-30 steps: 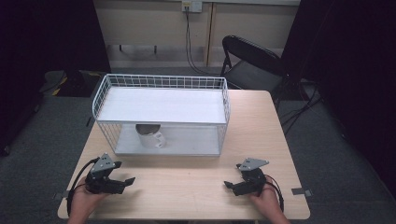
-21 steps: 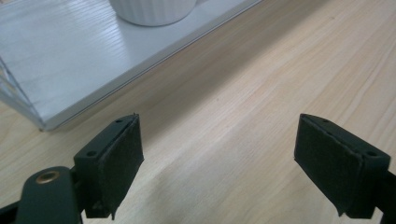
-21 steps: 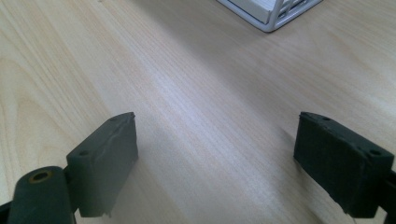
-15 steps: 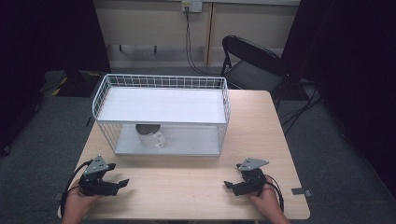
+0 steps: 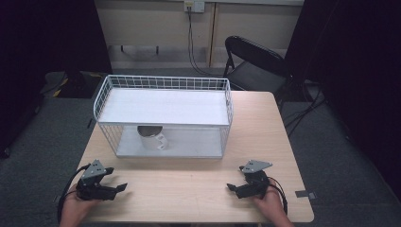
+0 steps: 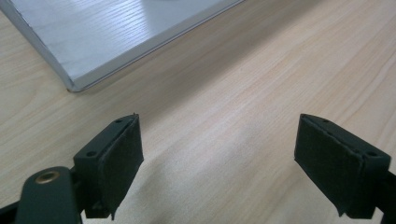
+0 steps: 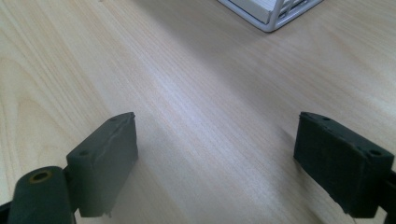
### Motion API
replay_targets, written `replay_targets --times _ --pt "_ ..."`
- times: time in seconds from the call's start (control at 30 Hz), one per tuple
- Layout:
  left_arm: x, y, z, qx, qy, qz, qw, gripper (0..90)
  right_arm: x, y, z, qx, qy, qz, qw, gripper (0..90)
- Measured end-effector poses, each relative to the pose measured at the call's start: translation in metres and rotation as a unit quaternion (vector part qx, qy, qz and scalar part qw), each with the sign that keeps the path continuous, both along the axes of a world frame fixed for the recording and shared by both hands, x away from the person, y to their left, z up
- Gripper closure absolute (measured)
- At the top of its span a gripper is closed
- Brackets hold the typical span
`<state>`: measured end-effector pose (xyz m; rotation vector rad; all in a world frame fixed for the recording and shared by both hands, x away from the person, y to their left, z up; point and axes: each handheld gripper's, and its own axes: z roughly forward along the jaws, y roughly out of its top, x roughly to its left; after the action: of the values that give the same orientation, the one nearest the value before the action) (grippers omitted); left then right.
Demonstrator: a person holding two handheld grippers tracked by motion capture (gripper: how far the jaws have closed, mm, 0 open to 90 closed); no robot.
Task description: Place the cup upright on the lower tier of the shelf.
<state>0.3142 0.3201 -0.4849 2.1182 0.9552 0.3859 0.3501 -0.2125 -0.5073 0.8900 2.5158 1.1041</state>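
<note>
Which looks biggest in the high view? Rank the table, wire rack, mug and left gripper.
1. table
2. wire rack
3. left gripper, though it sits nearer the camera
4. mug, partly hidden under the rack's shelf

1. The left gripper (image 5: 119,187) sits low at the person's left, held by the left hand (image 5: 75,208), its jaws spread wide with nothing between them.
2. The right gripper (image 5: 230,186), held by the right hand (image 5: 267,204), points toward the left one, its jaws equally wide and empty.
</note>
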Motion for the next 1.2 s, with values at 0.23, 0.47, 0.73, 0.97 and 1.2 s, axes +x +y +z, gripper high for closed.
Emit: replay_targets --times 0.23,0.47,0.73,0.97,1.2 --pt "-0.001 0.003 -0.002 0.008 -0.001 0.001 1.0 15.0 0.0 0.0 0.0 0.0 0.0 0.0 1.0 12.6" --pt "-0.002 0.006 -0.004 0.013 0.0 0.003 0.9999 14.7 0.0 0.0 0.0 0.0 0.0 0.0 1.0 12.6" --pt "-0.002 0.007 -0.008 0.017 0.006 0.004 0.9998 14.5 0.0 0.0 0.0 0.0 0.0 0.0 1.0 12.6" --pt "-0.002 0.006 -0.012 0.024 0.011 0.004 0.9996 14.2 0.0 0.0 0.0 0.0 0.0 0.0 1.0 12.6" --pt "-0.001 0.005 -0.016 0.031 0.014 0.004 0.9994 13.7 0.0 0.0 0.0 0.0 0.0 0.0 1.0 12.6"
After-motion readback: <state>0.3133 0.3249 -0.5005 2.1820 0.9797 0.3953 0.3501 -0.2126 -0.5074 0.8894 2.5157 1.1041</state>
